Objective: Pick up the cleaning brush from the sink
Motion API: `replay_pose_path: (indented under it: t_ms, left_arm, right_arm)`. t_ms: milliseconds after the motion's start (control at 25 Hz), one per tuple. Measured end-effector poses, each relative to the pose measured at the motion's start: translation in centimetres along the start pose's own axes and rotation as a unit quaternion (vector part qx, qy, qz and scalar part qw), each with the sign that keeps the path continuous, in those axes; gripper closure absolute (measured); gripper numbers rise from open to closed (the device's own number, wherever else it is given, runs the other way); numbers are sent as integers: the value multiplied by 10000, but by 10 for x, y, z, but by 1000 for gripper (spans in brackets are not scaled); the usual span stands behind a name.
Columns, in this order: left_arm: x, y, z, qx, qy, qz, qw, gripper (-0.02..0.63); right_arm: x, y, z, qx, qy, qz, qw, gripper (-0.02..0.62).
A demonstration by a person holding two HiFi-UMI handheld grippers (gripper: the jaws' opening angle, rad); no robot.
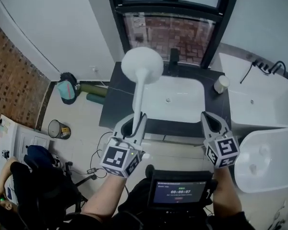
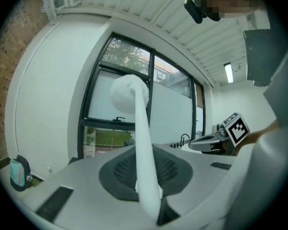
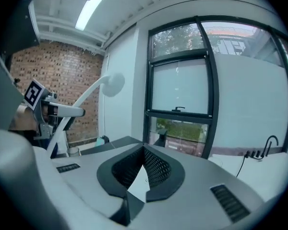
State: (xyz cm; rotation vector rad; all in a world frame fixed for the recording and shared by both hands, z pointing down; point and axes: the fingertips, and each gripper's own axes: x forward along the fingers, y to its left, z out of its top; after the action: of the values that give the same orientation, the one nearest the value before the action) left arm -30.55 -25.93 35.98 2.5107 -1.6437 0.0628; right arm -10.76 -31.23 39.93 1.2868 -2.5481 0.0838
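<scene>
The white cleaning brush (image 1: 138, 97) has a long handle and a round head, and it stands up over the left side of the white sink (image 1: 192, 87). My left gripper (image 1: 133, 122) is shut on the lower end of its handle. The left gripper view shows the brush (image 2: 143, 143) rising from between the dark pads of the left gripper (image 2: 146, 166). My right gripper (image 1: 212, 121) hovers to the right, in front of the sink, shut and holding nothing. From the right gripper view, the brush (image 3: 93, 92) leans up at the left, and the right gripper (image 3: 144, 153) points at the window.
A dark counter (image 1: 113, 97) surrounds the sink, with a black faucet (image 1: 174, 56) behind it and a white cup (image 1: 221, 84) at its right. A second white basin (image 1: 259, 99) and a white tub (image 1: 266, 159) stand at the right. A small bin (image 1: 59, 129) sits on the floor at the left.
</scene>
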Motion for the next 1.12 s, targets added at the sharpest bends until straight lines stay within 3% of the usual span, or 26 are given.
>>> replay_pose_path:
  t_ms: [160, 320, 520, 720, 920, 1120]
  left_arm:
    - [-56, -69, 37, 302, -495, 335, 9978, 560]
    - [-143, -157, 10, 305, -674, 531, 9958, 560]
    - [-263, -224, -9, 469, -810, 565, 9940, 561]
    - [-335, -245, -7, 596, -854, 515, 9932, 560]
    - [-386, -248, -18, 782, -928, 467, 9915, 560]
    - [-443, -263, -9, 407, -972, 636, 9924, 560]
  right_arm:
    - [-95, 10, 14, -293, -262, 19, 9992, 609]
    - [-211, 42, -16, -179, -575, 155, 9981, 609]
    - [-317, 102, -47, 19, -827, 46, 9966, 609]
    - [-384, 141, -47, 161, -891, -243, 9956, 609]
    - [-426, 165, -63, 910, -1197, -500, 9874, 609]
    - [-482, 206, -52, 898, -1460, -363, 9845, 609]
